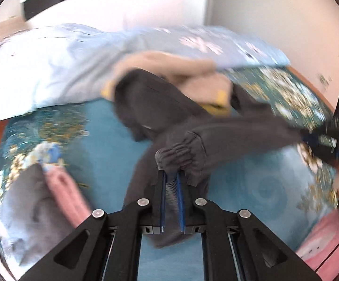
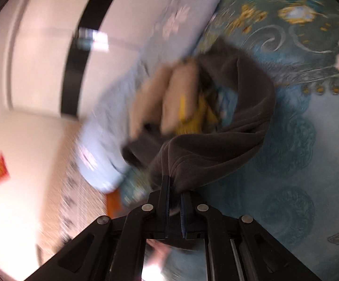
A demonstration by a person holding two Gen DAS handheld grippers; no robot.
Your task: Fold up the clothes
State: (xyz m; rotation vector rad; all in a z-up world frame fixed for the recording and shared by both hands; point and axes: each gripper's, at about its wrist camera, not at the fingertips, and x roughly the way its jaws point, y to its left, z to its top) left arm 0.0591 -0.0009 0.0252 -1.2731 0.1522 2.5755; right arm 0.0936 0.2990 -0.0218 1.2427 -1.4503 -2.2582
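Bedspread [image 1: 113,119] in teal with gold flowers fills most of what we see, and we place everything else against it. A pale blue quilt [image 1: 52,70] with white blossoms is heaped along its far edge, below a white wall. A dark grey garment [image 1: 160,107], the piece we are folding, lies across the middle of the bedspread and stretches between our two tools. Where the garment meets the quilt, a beige and yellow piece of clothing [image 1: 193,79] sits bunched, partly under the grey cloth. At the bedspread's near left corner we see a grey and pink pile [image 1: 40,199]; the blur keeps us from saying more about it.

Our left gripper [image 1: 171,175] has its blue-padded fingers drawn almost together on a gathered, elasticated edge of the dark grey garment, which bulges above the tips. Our right gripper [image 2: 175,187] is likewise nearly closed, pinching a smooth fold of the same garment, which rises from the tips and curves back over the bedspread.
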